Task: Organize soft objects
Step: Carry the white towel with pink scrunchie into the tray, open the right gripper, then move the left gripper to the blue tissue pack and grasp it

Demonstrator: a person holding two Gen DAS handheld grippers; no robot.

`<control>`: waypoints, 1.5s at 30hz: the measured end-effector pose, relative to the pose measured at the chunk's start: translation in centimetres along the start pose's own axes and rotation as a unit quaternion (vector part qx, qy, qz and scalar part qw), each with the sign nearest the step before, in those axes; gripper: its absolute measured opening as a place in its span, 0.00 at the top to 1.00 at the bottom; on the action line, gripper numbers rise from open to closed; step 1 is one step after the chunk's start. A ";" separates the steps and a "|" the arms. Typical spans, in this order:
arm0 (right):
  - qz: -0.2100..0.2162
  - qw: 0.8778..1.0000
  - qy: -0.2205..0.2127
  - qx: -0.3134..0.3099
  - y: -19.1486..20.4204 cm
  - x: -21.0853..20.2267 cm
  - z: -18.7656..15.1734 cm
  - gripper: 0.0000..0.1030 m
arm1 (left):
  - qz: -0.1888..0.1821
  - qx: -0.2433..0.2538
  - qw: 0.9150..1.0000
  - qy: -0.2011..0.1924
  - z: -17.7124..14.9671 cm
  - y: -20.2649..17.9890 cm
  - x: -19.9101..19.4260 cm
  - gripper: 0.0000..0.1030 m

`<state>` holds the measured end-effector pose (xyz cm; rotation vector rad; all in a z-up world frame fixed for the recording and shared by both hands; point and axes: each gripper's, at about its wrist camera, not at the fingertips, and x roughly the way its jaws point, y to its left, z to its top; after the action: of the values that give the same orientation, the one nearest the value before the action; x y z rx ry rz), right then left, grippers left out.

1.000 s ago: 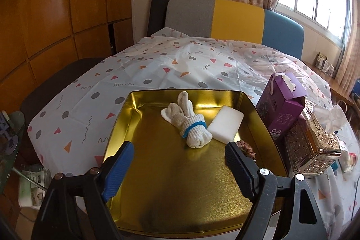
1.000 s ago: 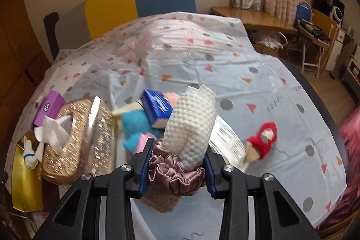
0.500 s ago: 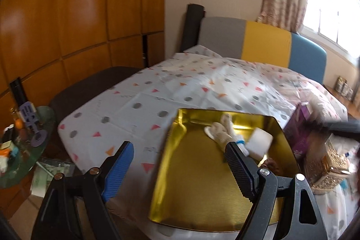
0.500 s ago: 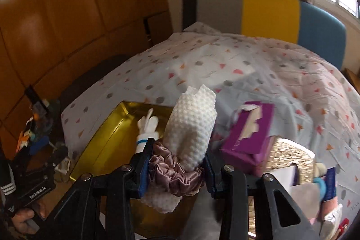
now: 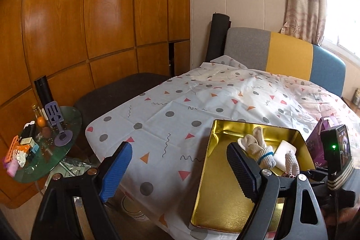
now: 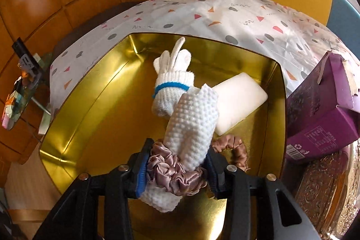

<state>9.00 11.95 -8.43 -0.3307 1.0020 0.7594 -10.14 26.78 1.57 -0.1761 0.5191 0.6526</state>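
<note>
My right gripper [image 6: 177, 147] hangs low over the gold tray [image 6: 90, 105]. Its pads still touch a rolled white waffle cloth [image 6: 193, 118] ringed by a mauve scrunchie [image 6: 173, 172], and its jaws are opening. In the tray lie a white knit glove with a blue band [image 6: 173, 84], a white sponge block [image 6: 238, 100] and a brown scrunchie [image 6: 234, 147]. My left gripper [image 5: 178, 146] is open, its jaws still widening, with nothing between them. It hovers over the patterned tablecloth [image 5: 202, 100], left of the tray [image 5: 225, 183].
A purple carton [image 6: 324, 114] and an ornate gold tissue box [image 6: 326, 190] stand against the tray's right side. A cluttered glass side table [image 5: 45, 150] sits off the table's left corner. A grey, yellow and blue bench back [image 5: 288, 53] is behind the table.
My right gripper carried the cloth bundle from above the heap on the table's right to over the tray and tipped downward. My left gripper swung left, so the tray now sits at its right.
</note>
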 end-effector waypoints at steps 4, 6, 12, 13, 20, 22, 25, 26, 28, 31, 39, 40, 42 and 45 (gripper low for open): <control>0.000 1.000 0.000 0.011 -0.4 0.0 0.3 0.53 | -0.001 0.002 1.000 0.001 0.1 0.0 -0.2 0.15; 0.002 1.000 -0.001 0.020 -0.7 0.2 0.4 0.50 | -0.001 0.005 1.000 0.000 0.2 -0.3 -0.3 0.15; 0.005 0.999 -0.034 0.042 -1.6 -1.8 0.4 0.43 | -0.010 0.014 1.000 -0.004 0.2 -1.2 -0.7 0.14; 0.004 0.998 -0.039 0.043 -1.7 -2.2 0.4 0.43 | -0.013 0.016 1.000 -0.004 0.1 -1.4 -0.8 0.14; -0.024 0.995 -0.084 0.041 -2.1 -5.6 0.3 0.43 | -0.032 0.031 0.999 0.004 -0.1 -3.1 -0.9 0.13; -0.030 0.994 -0.099 0.037 -2.5 -6.8 0.1 0.43 | -0.037 0.036 0.999 0.006 -0.3 -3.7 -0.8 0.13; -0.042 0.992 -0.117 0.033 -3.1 -8.6 -0.3 0.42 | -0.049 0.046 0.998 0.014 -0.6 -4.7 -0.7 0.13; -0.046 0.991 -0.121 0.033 -3.3 -9.1 -0.5 0.43 | -0.055 0.050 0.997 0.016 -0.8 -5.1 -0.7 0.13; -0.052 0.990 -0.127 0.033 -3.8 -10.0 -0.9 0.43 | -0.064 0.061 0.996 0.020 -1.1 -6.1 -0.7 0.13; -0.065 0.988 -0.136 0.036 -4.4 -11.2 -1.6 0.43 | -0.085 0.074 0.993 0.029 -1.4 -7.5 -0.7 0.13; -0.096 0.981 -0.155 0.057 -6.9 -13.9 -4.3 0.43 | -0.123 0.119 0.985 0.036 -2.3 -11.6 -1.3 0.13; -0.101 0.980 -0.157 0.061 -7.3 -14.3 -4.6 0.43 | -0.128 0.124 0.983 0.036 -2.3 -12.0 -1.4 0.13; -0.110 0.978 -0.162 0.070 -8.3 -15.1 -5.3 0.43 | -0.140 0.133 0.981 0.036 -2.4 -12.8 -1.7 0.13; -0.127 0.973 -0.170 0.088 -10.0 -16.4 -6.4 0.43 | -0.156 0.151 0.976 0.032 -2.6 -14.2 -2.2 0.13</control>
<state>6.90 -5.65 1.41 -0.1632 0.6807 0.4693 -3.91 13.65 0.46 0.0107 0.6311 0.2575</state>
